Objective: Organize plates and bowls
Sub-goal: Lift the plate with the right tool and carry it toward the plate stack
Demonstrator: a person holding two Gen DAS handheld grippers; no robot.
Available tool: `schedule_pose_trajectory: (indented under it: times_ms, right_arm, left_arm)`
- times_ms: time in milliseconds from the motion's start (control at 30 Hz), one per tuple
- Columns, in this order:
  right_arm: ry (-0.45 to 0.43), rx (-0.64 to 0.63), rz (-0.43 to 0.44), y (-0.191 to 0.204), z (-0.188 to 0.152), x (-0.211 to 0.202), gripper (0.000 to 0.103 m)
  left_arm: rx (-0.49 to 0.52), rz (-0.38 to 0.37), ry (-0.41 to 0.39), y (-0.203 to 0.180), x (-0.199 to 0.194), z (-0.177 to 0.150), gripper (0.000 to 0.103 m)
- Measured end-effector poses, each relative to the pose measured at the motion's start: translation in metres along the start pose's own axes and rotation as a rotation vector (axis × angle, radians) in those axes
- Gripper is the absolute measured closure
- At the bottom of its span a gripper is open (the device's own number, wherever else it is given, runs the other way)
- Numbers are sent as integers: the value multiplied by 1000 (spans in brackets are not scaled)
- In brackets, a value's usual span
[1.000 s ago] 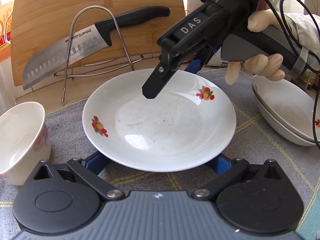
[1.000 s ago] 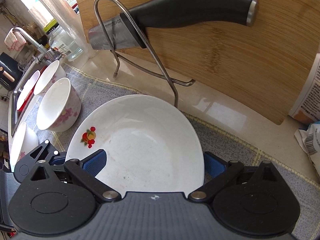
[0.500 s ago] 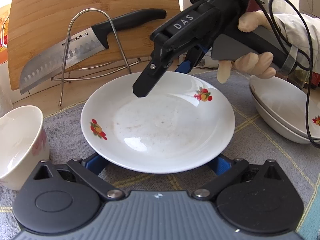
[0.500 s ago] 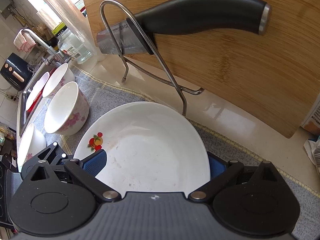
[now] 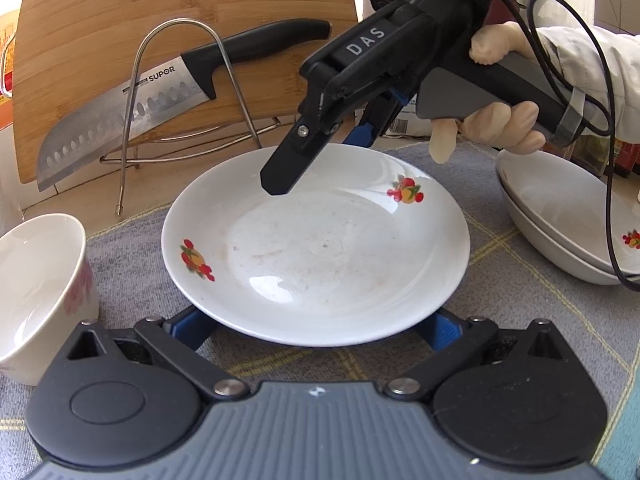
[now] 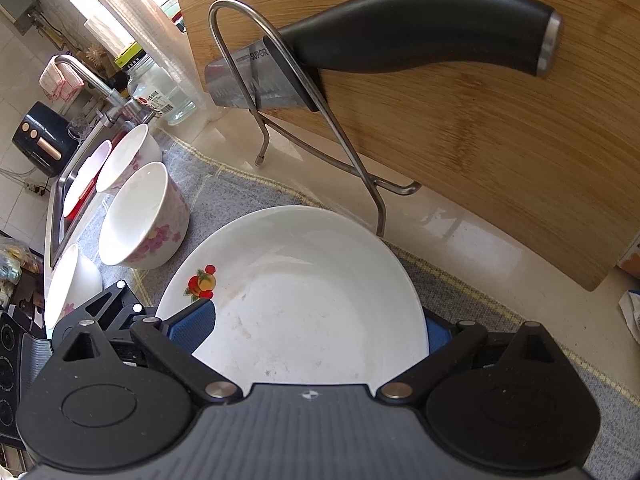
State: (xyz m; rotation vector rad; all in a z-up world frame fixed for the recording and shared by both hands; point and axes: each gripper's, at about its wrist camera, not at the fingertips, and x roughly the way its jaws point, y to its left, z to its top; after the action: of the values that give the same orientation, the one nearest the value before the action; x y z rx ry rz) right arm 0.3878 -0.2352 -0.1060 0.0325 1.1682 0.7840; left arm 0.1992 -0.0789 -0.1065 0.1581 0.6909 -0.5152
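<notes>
A white plate [image 5: 320, 248] with fruit decals lies on the grey mat [image 5: 520, 320]. My left gripper [image 5: 316, 324] is open, its blue fingers spread wide with their tips hidden under the plate's near rim. My right gripper [image 5: 320, 160], held by a gloved hand [image 5: 496, 120], is open at the far rim, one black finger [image 5: 280, 176] above the plate and the blue-padded one beyond the rim. In the right wrist view the plate [image 6: 312, 280] fills the gap of the right gripper [image 6: 316, 326]. Whether any finger touches the plate is unclear.
A flowered bowl [image 5: 36, 292] stands left of the plate, and stacked deep plates [image 5: 560, 232] sit to the right. Behind are a wire rack [image 5: 180, 92] holding a knife [image 5: 132, 112] and a bamboo board [image 5: 120, 20]. More bowls [image 6: 128, 156] stand near the sink [image 6: 64, 192].
The right gripper has reached a little further over the plate and turned slightly. The plate and the left gripper have barely moved. Both grippers stay open.
</notes>
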Motion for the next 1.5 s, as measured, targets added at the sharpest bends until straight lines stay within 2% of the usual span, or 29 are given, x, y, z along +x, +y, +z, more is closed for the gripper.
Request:
schedule_pose_trajectory:
  times_ms: [733, 1500]
  right_arm:
    - [10, 0, -8, 6, -4, -4, 0]
    - [-28, -18, -19, 30, -22, -37, 0]
  left_arm:
    - [32, 9, 8, -2, -2, 1, 1]
    - [70, 2, -13, -16, -30, 13, 1]
